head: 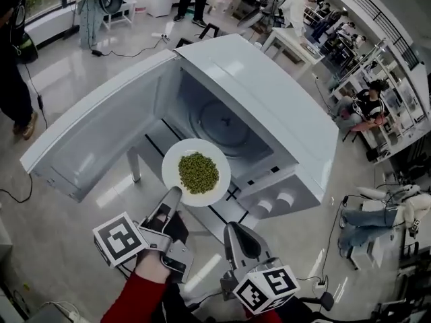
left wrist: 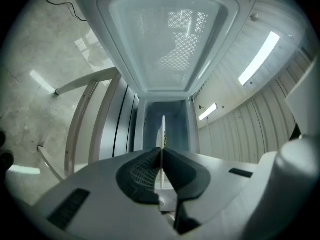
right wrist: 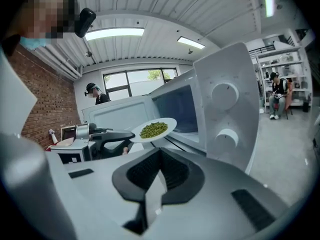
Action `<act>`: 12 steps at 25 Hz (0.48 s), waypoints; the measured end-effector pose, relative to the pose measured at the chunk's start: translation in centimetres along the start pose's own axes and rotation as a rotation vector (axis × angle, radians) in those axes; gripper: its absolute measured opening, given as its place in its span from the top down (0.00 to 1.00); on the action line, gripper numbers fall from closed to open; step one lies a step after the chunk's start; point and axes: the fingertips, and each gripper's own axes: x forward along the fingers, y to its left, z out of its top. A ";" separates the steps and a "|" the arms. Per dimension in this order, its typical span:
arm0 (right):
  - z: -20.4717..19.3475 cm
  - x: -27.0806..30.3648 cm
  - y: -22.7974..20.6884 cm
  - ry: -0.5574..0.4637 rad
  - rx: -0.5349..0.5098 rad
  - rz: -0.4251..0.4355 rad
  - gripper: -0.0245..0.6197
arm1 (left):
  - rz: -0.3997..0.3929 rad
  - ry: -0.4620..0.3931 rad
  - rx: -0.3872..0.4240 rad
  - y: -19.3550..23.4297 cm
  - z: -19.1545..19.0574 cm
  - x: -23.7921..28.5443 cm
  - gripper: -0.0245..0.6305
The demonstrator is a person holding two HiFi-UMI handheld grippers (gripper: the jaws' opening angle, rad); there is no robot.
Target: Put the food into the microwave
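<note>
The left gripper (head: 174, 194) was closed on the near rim of a white plate (head: 176, 159) and held it roughly level. In the left gripper view its jaws pinched the plate (left wrist: 163, 134) edge-on, with only the thin rim between the pads. A heap of green peas (head: 199, 172) lay in the middle of the plate.

The plate hung just in front of the open mouth of a white microwave (head: 269, 106), not yet inside. The microwave's door (head: 101, 133) stood swung wide to the left in the head view. Inside, the round glass turntable (head: 222, 123) lay bare. Two round knobs (head: 286, 199) sat on the panel at the right of the opening.

The right gripper (head: 232, 229) hung lower and to the right of the plate, apart from it. In its own view the right gripper's (right wrist: 160, 154) jaws were together with nothing between them. That view looked across at the peas (right wrist: 153, 129) and the microwave (right wrist: 220, 114) behind them.

A person (head: 367, 106) sat well away at the right.
</note>
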 end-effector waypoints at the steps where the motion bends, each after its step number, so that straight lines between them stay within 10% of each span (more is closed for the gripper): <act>1: -0.2 0.5 0.1 0.004 -0.001 0.005 0.94 | -0.006 0.002 -0.004 0.1 0.0 0.5 0.93; 12: -1.3 5.3 -1.5 0.033 -0.052 0.022 0.94 | -0.007 -0.011 0.024 2.9 2.2 6.7 0.93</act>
